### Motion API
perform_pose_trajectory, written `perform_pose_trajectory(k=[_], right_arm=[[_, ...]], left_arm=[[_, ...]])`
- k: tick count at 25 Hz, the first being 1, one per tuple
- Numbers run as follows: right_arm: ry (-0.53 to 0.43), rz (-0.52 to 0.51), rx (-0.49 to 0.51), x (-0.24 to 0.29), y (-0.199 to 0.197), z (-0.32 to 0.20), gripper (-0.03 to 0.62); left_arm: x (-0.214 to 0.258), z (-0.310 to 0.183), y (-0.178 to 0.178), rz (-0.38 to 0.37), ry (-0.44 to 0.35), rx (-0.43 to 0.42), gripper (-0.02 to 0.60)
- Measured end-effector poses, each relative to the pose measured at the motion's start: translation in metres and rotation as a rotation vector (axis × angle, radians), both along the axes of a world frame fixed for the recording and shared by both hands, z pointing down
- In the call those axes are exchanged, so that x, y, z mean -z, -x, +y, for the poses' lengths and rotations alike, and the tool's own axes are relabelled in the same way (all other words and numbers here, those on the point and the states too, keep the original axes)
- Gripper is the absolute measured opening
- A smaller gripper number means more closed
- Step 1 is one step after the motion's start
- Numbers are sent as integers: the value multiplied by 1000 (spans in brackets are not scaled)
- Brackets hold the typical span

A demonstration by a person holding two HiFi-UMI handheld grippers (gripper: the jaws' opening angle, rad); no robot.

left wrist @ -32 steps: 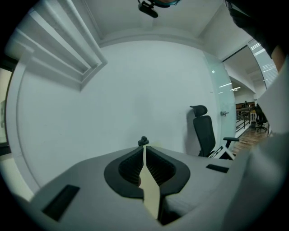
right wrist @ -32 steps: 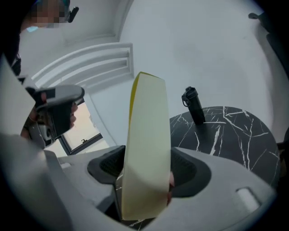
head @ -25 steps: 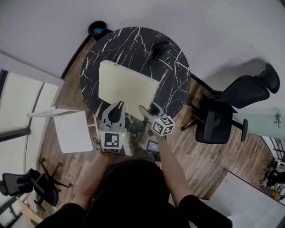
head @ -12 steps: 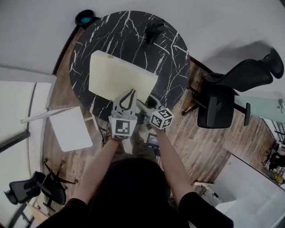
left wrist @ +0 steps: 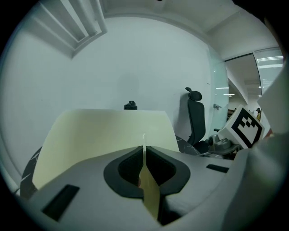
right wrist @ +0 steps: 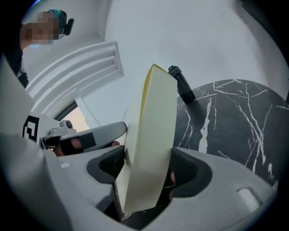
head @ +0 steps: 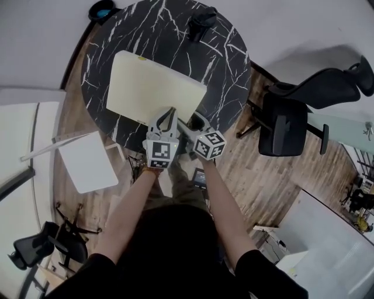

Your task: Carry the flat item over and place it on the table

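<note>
A cream flat board [head: 153, 87] lies level over the round black marble table [head: 228, 64]; I cannot tell whether it touches the top. My left gripper [head: 166, 120] is shut on the board's near edge, and in the left gripper view the board [left wrist: 108, 131] spreads out beyond the left gripper [left wrist: 144, 151]. My right gripper [head: 196, 124] stands just to the right, shut on the same edge. In the right gripper view the board [right wrist: 151, 126] stands edge-on in the right gripper [right wrist: 146, 173], with the table [right wrist: 235, 117] behind it.
A small black object [head: 200, 23] stands at the table's far side. A black office chair [head: 289, 117] is at the table's right. A white side table [head: 87, 166] stands at the left, a dark bin [head: 100, 10] at the far left, another black chair [head: 52, 245] at bottom left.
The board and both grippers have moved further in over the table. The left gripper has come closer to the right one. The table has come nearer in the head view.
</note>
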State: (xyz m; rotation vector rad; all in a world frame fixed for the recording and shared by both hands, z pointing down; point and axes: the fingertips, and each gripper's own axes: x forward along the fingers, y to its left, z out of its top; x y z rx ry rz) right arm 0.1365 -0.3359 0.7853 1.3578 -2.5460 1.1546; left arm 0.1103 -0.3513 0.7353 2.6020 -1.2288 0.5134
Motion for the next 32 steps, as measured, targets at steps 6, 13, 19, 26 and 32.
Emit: perform_pose_trajectory(k=[6, 13, 19, 26, 32], right_arm=[[45, 4, -30, -8, -1, -3, 327], [35, 104, -34, -11, -7, -9, 335], [-6, 232, 87, -17, 16, -2, 256], [-24, 242, 34, -13, 10, -4, 256], [-87, 264, -21, 14, -6, -1, 255]], left_arm=[[-11, -8, -3, 13, 16, -1, 14], [-18, -10, -10, 22, 23, -31, 14], [-33, -12, -5, 23, 61, -21, 14], [-32, -10, 1, 21, 71, -38, 14], [-20, 3, 5, 19, 66, -65, 14]])
